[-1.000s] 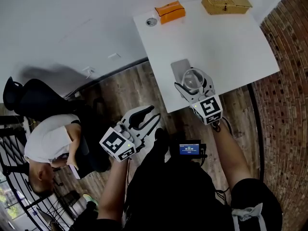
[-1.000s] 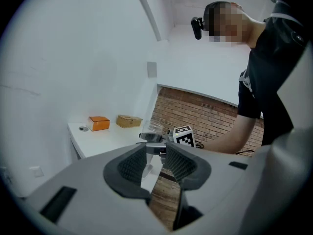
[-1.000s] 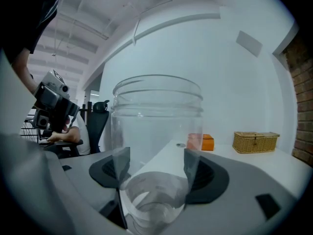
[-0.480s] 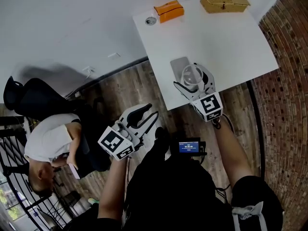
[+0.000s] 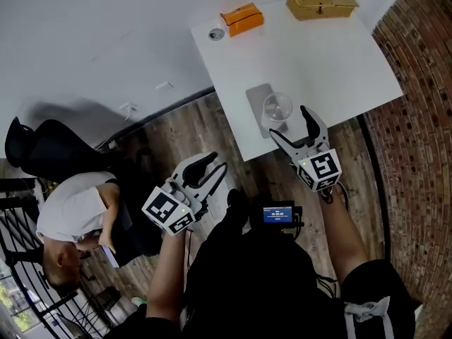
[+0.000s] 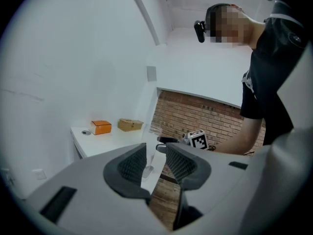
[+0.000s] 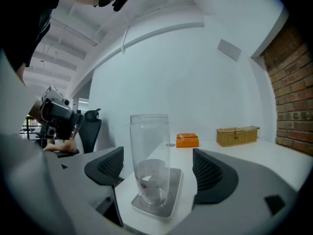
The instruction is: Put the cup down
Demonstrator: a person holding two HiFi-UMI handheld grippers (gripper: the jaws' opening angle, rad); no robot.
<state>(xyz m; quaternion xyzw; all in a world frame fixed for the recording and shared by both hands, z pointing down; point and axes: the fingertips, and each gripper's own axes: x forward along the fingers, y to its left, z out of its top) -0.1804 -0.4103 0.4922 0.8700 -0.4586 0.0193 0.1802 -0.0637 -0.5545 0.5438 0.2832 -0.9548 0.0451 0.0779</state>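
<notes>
Cup (image 7: 149, 158): clear, tall, upright, empty. It stands on a flat grey pad (image 5: 254, 96) near the near edge of the white table (image 5: 339, 55). Its base sits inside the pad's outline.

Right gripper (image 5: 288, 121): jaws spread wide, having just been opening. In the right gripper view the cup stands in the gap between them, a little ahead of the pads. Both pads are clear of its wall, with open space on each side. In the head view the jaw tips lie just on the near side of the cup, at the table's near edge. Nothing is pinched.

Left gripper (image 5: 219, 164): held over the wooden floor (image 5: 176, 129), to the left of the table and well apart from the cup. Its jaws stand slightly apart with a narrow gap. Nothing is between them; only the table edge and the distant cup show through the gap.

Far end of the table: an orange box (image 5: 241, 18) at the far left. A small round object (image 5: 216, 34) lies just left of it, too small to identify. A woven basket box (image 5: 321, 3) sits at the far right.

Surroundings: brick wall (image 5: 417, 119) to the right of the table. A seated person in a white top (image 5: 70, 210) is at the far left of the head view, beside a black office chair (image 5: 49, 147).
</notes>
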